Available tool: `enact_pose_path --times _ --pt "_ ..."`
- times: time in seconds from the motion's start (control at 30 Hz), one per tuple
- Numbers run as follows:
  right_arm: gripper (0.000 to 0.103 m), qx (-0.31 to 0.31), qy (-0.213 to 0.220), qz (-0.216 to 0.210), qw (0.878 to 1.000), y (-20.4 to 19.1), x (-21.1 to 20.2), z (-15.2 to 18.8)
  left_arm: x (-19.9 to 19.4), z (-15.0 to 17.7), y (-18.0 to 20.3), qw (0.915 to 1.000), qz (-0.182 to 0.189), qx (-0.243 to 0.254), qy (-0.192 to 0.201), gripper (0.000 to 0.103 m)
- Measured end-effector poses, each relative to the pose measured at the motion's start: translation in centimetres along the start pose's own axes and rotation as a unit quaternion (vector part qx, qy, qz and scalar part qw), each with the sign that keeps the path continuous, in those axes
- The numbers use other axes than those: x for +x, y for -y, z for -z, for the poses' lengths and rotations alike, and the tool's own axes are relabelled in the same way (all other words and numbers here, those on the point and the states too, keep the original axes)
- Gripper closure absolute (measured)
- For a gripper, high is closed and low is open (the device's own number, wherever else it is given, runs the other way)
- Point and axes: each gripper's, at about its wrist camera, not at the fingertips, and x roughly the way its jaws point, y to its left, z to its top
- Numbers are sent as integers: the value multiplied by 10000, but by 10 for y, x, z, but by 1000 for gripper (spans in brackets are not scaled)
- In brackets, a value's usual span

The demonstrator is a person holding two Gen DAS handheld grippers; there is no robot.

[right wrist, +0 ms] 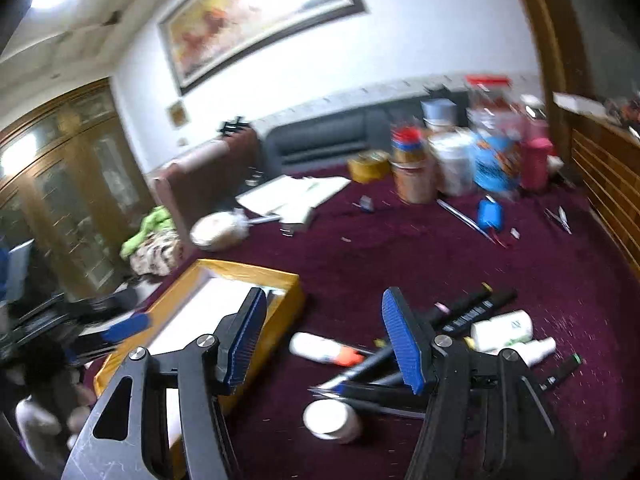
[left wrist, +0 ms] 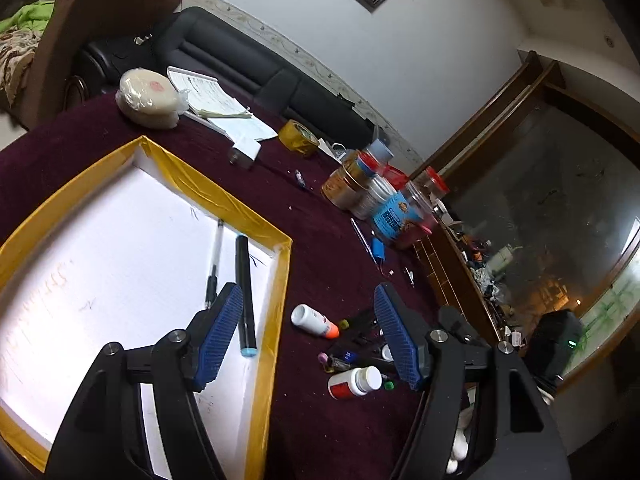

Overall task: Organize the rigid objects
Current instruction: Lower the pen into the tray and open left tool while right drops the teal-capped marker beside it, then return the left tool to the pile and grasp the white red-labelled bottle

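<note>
A white tray with a yellow taped rim (left wrist: pixel 280 280) lies on the dark red tablecloth. In it rest a clear pen (left wrist: pixel 215 264) and a black marker with a light blue end (left wrist: pixel 245 296). My left gripper (left wrist: pixel 308 292) hangs open over the tray's right rim with nothing between its fingers. To the right of the tray lie a white bottle with an orange cap (left wrist: pixel 312 320), a red-labelled pill bottle (left wrist: pixel 354 384) and a heap of markers (left wrist: pixel 356 344). My right gripper (right wrist: pixel 324 294) is open and empty above the orange-capped bottle (right wrist: pixel 320 348) and black markers (right wrist: pixel 472 308), beside the tray (right wrist: pixel 292 292).
Jars and tins (left wrist: pixel 384 196) stand at the far side, with a yellow tape roll (left wrist: pixel 298 138), papers (left wrist: pixel 216 100) and a wrapped round cake (left wrist: pixel 148 98). A small blue object (left wrist: pixel 378 246) and a pen lie near the jars. Two white bottles (right wrist: pixel 502 330) lie right of the markers.
</note>
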Motion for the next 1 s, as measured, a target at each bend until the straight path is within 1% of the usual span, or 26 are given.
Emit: enact_pose_path --times 0.03,0.07,0.1,0.13,0.17,0.23,0.27,0.33,0.4,0.53,0.6,0.67,0.73,0.77,0.8,0.83,0.9,0.97,1.0 --pt "38 -229 -173 -57 9996 -10 6 3 1 1 0 10000 -61 37 5 35" --pt "38 -396 -364 -15 9986 -17 14 8 1 2 0 9999 -107 60 11 35" --pt "39 -518 -509 116 9973 -21 23 13 1 2 -1 9999 -138 36 7 35" --pt "39 -533 -556 176 9969 -21 28 16 2 2 -2 9999 -140 -26 -36 35" --pt "39 -460 -567 137 9972 -18 30 17 2 3 -1 9999 -127 -52 -102 35" --pt "39 -225 -497 15 9985 -6 26 16 0 6 4 9998 -146 76 -146 35" --pt "39 -164 -393 65 9991 2 21 15 0 8 8 9995 -209 206 -147 35" --pt "39 -157 -238 305 9991 16 14 12 1 13 15 9987 -280 375 -197 35" --pt "39 -54 -110 558 9984 33 7 8 4 19 20 9982 -296 444 -264 35" --pt "39 506 128 972 9939 86 -7 -2 14 30 33 9970 -206 601 -439 35" --pt "39 718 176 1255 9893 114 -8 -2 20 37 45 9949 -203 833 -523 35" --pt "39 871 175 1512 9845 139 -7 1 30 44 58 9909 -291 1153 -630 35" --pt "39 1091 134 1685 9796 161 -4 8 39 50 67 9884 -253 1304 -731 35" --pt "39 1282 19 1685 9773 172 -2 11 44 52 71 9870 -251 1373 -798 35" --pt "39 1489 -38 1598 9758 178 -4 9 47 53 74 9861 -262 1411 -835 35" --pt "39 1637 -1 1457 9757 184 -8 6 52 55 77 9850 -264 1457 -889 35" --pt "39 1709 218 1189 9778 182 -22 -11 59 57 81 9832 -227 1532 -971 35" --pt "39 1628 469 889 9815 177 -38 -38 69 60 84 9809 -230 1612 -1068 36" --pt "39 1600 608 715 9826 177 -52 -59 74 61 85 9802 -232 1617 -1123 36"
